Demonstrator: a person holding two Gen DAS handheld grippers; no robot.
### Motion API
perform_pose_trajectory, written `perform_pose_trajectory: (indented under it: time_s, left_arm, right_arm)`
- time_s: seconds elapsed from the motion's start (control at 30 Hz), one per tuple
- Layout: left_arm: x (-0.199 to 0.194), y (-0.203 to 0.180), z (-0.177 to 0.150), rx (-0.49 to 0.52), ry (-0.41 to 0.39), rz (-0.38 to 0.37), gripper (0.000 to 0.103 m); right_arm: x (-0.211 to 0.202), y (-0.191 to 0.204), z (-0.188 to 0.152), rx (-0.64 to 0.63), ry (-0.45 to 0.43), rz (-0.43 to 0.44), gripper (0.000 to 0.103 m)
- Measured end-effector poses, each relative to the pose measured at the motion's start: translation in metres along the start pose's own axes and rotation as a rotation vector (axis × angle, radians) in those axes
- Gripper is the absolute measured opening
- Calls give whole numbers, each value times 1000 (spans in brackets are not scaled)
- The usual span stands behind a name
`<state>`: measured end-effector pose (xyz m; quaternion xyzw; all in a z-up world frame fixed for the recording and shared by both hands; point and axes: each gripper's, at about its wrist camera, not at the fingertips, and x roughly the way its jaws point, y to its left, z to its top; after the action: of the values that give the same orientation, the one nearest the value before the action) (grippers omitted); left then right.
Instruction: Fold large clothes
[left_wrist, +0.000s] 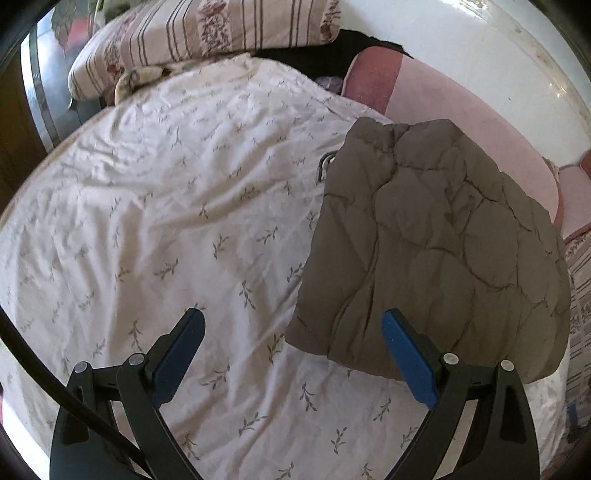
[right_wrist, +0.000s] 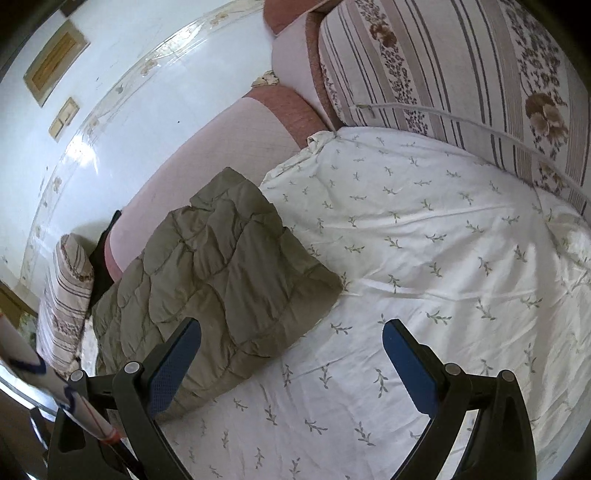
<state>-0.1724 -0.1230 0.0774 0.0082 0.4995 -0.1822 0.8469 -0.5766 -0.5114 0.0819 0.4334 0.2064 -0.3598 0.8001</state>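
The jacket (left_wrist: 436, 247) lies on the sheet (left_wrist: 166, 206) as one compact, squarish packet, quilted olive side up, with no sleeve or hood hanging loose that I can see; it sits at the sheet's edge, hard against the pink headboard (left_wrist: 443, 110); to my eye the folding of this piece is done, or all but done, and what may be left is a little squaring-up or carrying it off; whether other clothes wait elsewhere, I cannot say from here.

The left gripper (left_wrist: 293, 354) hangs over the sheet just short of the jacket's near edge, jaws spread wide and empty, one finger over the jacket's corner, whether touching I cannot tell; the right gripper (right_wrist: 291, 354) does likewise from the other side, jaws apart with nothing between them, one finger over the jacket's border and the other over bare sheet.

By count: one jacket; two grippers, each with two blue-padded fingers; one sheet with a sprig print; a striped floral pillow (left_wrist: 207, 40) at the far end of the sheet, and another striped floral cushion (right_wrist: 461, 85) past the opposite end, so two; one thin white cable (right_wrist: 461, 120) lying across that cushion.
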Motion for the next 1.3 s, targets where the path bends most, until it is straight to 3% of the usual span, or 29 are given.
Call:
perform_pose_trajectory:
  time_s: [0.27,0.53,0.73,1.03,1.3]
  left_arm:
    - [9,19,1,-61,53,-23,96]
    - [22,30,-2,-146,123,-146,96]
    - [34,29,-6,-202,163,-248,96]
    - [67,16,-14,-361,138,-386,96]
    - [75,-2,-10,-404,47,-388,101]
  right_arm:
    - [9,-17,2,89,23,38,101]
    - [35,-43,-5,244,81,98,101]
    - [55,-45,-9,286,111,135,101]
    - [90,-41,-12,319,129,159,101]
    - [122,-46,-1,387,134,216,101]
